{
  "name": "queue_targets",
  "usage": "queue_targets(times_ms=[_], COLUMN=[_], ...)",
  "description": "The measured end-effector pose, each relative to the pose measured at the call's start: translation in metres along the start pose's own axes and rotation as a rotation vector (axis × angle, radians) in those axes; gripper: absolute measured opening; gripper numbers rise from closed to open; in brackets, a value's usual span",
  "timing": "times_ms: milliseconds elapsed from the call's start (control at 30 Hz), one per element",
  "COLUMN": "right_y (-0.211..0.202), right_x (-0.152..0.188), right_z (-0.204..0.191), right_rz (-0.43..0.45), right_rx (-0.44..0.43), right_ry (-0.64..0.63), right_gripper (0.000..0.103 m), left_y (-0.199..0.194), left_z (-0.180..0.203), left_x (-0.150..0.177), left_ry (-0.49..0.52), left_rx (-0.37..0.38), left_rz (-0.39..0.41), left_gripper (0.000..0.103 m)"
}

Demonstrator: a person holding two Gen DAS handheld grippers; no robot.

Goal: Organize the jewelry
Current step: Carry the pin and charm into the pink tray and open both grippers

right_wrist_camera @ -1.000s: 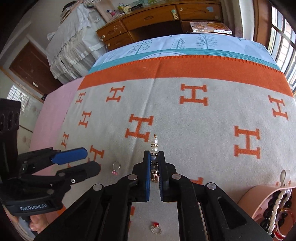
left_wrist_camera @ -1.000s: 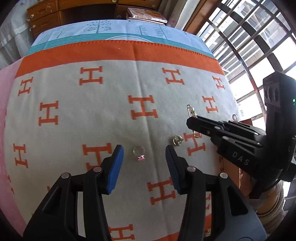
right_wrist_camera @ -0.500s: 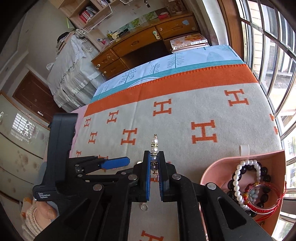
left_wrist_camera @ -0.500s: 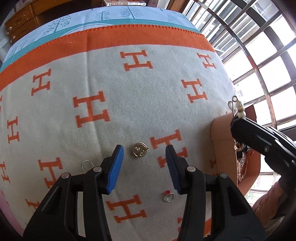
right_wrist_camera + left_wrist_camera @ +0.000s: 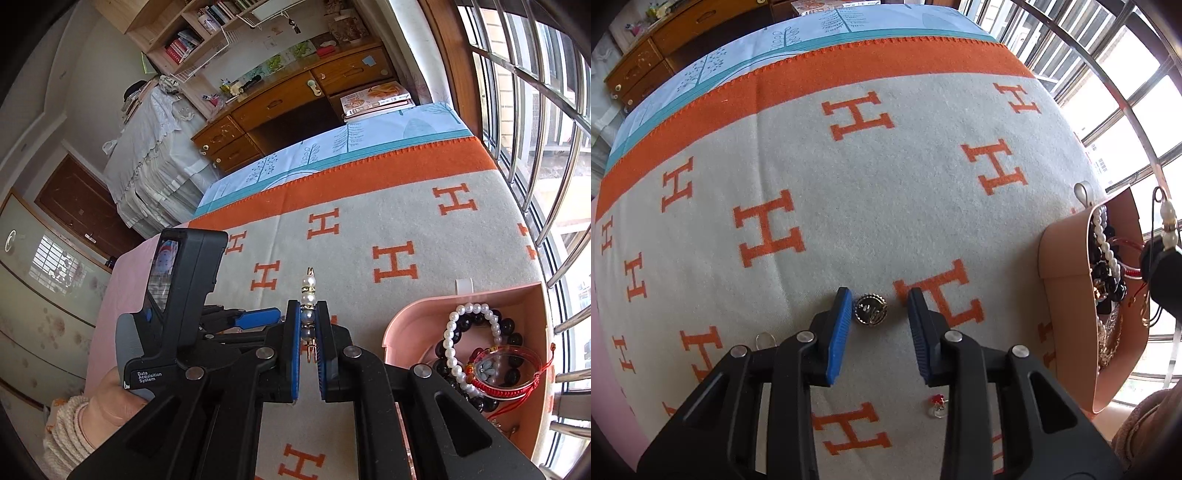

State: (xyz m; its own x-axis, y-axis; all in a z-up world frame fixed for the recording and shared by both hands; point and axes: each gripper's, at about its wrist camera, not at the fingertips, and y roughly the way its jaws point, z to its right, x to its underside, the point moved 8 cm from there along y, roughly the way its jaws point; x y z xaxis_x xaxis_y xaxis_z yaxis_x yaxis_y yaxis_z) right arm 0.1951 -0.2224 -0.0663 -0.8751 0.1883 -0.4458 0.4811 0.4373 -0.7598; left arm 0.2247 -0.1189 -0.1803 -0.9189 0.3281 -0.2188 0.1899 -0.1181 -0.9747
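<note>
Blue left fingers [image 5: 877, 325] closing around brooch [image 5: 870, 310]; right fingers [image 5: 307, 345] half-hide clamped pearl pin [image 5: 307, 301].

Bright daylight from the window [image 5: 535, 110], panes blown out white (glare at right), soft faint shadows on the blanket [image 5: 886, 206], sharp centre, strong fisheye bending, dark vignetted corners

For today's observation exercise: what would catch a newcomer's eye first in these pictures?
First, the grey blanket with big orange H letters, filling both views. Then the round gold brooch lying on it between the left gripper's blue fingers, and the pearl pin clamped upright in the right gripper. At right, a pink tray holds bead bracelets.
</note>
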Motion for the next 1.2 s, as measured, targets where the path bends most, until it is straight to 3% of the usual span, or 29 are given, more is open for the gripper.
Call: queue_targets(times_ms=[67,300,433,667,867,1033,1100,1133,1200], right_y=[-0.005,-0.025,-0.046,-0.072,-0.076,-0.070,-0.067,-0.064,-0.066], right_x=[0.002,0.007,0.016,0.044,0.040,0.027,0.024,0.023,0.020], right_z=[0.002,0.015,0.023,0.056,0.093,0.122,0.132,0.135,0.139], right_rz=[0.006,0.028,0.038,0.039,0.052,0.043,0.037,0.038,0.066], right_rx=[-0.001,0.006,0.027,0.108,0.150,0.203,0.203,0.198,0.211], right_ry=[0.006,0.025,0.007,0.014,0.114,0.182,0.215,0.230,0.235], right_gripper=[0.007,0.007,0.007,0.007,0.007,0.009,0.017,0.031,0.049], left_y=[0.002,-0.011,-0.046,-0.096,-0.087,-0.069,-0.066,-0.066,-0.068], left_z=[0.007,0.018,0.037,0.105,0.151,0.158,0.159,0.160,0.159], left_x=[-0.001,0.003,0.006,-0.001,-0.010,-0.017,-0.014,-0.012,-0.009], left_ry=[0.021,0.008,0.036,0.125,0.136,0.146,0.167,0.177,0.190], left_rx=[-0.024,0.005,0.080,0.222,0.280,0.258,0.262,0.265,0.258], left_rz=[-0.001,0.005,0.048,0.133,0.115,0.108,0.084,0.080,0.086], left_gripper=[0.017,0.017,0.017,0.017,0.017,0.017,0.018,0.019,0.025])
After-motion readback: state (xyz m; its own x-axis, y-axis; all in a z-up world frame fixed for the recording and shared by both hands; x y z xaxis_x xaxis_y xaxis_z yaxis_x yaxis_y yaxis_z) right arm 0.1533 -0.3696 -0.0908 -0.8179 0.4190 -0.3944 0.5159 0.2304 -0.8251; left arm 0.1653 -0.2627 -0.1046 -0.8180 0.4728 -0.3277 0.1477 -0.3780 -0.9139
